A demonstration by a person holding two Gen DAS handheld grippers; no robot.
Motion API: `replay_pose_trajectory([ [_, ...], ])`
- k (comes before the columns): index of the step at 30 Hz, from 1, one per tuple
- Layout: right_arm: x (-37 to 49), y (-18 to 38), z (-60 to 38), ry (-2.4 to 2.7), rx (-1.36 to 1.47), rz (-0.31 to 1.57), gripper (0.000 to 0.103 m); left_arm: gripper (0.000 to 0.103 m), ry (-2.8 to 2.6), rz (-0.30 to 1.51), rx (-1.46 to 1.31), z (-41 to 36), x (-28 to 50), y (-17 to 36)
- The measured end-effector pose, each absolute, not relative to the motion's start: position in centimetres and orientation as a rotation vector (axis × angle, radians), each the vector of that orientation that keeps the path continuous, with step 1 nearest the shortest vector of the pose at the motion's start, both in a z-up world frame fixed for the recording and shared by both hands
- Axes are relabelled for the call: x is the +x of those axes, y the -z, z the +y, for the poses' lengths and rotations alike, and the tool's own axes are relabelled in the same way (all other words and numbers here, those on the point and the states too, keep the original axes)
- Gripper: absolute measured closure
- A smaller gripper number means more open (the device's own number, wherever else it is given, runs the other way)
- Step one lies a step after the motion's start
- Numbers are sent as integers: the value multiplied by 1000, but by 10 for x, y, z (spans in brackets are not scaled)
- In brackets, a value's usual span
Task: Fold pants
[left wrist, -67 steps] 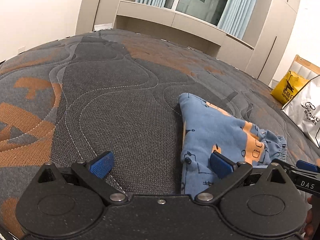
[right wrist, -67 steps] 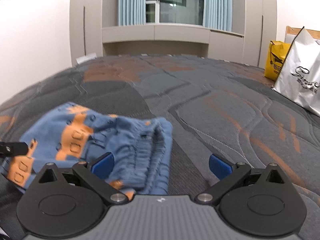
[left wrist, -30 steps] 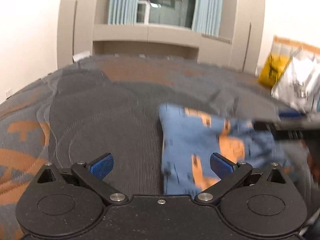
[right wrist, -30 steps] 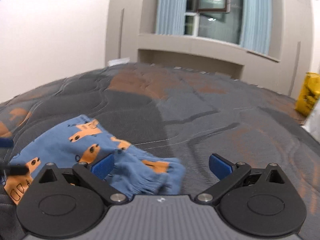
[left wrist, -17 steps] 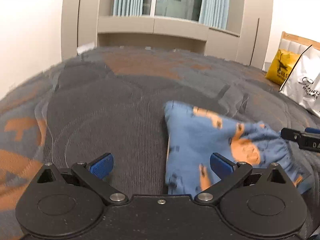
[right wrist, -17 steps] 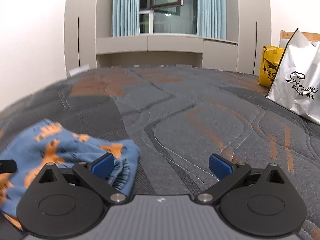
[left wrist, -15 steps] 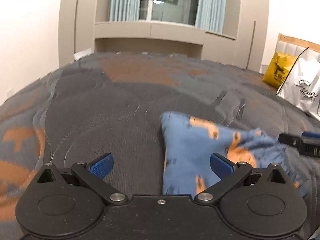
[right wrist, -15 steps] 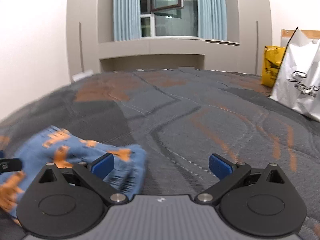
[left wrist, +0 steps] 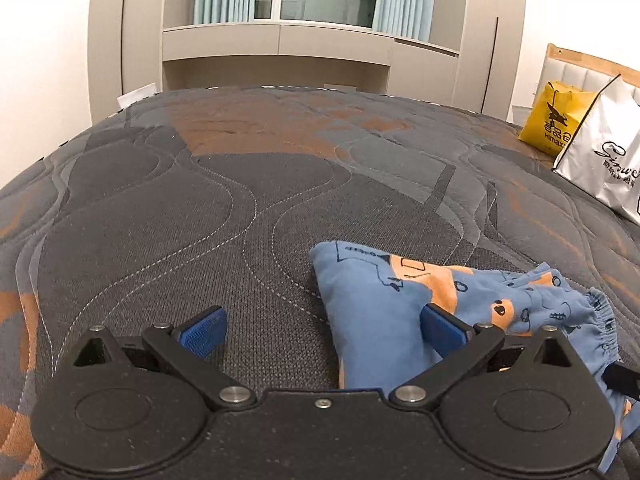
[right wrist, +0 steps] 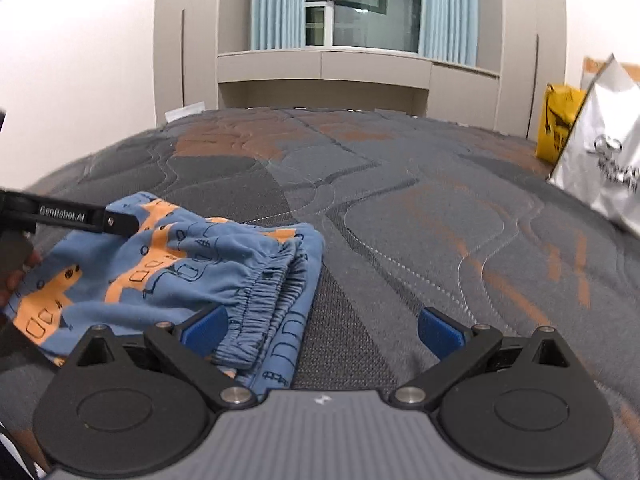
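Observation:
Small blue pants [left wrist: 380,312] with orange car prints lie folded in a bundle on the quilted grey and orange mattress [left wrist: 200,208]. My left gripper [left wrist: 322,330] is open, low over the mattress, its right finger over the bundle's left edge. In the right wrist view the pants [right wrist: 168,264] show their gathered elastic waistband [right wrist: 276,292] facing me. My right gripper [right wrist: 320,330] is open too, its left finger just over the waistband. The left gripper's black finger [right wrist: 76,216] reaches across the pants' far left corner.
A white shopping bag [left wrist: 604,160] and a yellow bag [left wrist: 556,124] stand at the right edge of the mattress. Beige cabinets and a curtained window [right wrist: 360,12] line the far wall. A hand [right wrist: 16,276] shows at the left edge.
Both grippers swung about over the pants and have settled low again, open throughout. The bundle has shifted a little and now lies still, waistband to the right.

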State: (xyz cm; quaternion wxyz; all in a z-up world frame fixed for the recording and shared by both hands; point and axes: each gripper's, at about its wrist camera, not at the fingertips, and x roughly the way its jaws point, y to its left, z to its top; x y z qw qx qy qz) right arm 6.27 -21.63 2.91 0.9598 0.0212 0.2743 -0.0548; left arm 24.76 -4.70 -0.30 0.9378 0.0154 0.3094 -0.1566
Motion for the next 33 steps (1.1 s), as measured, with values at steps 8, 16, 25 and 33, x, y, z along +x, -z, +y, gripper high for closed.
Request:
replay_pose_trajectory([
  [8,60,-32,-213,119,24,535,0,0,307,616,38,-48,240,-1],
  [16,60,-30,-216,117,32,530,0,0,302,606,42,-48,235,-4],
  [25,55,-36,-228,74,111,502,0,0,306,582,7,-40,222,-12],
  [33,55,-30,-234,103,130,514,0,0,289,598,-46,-19,198,-6],
])
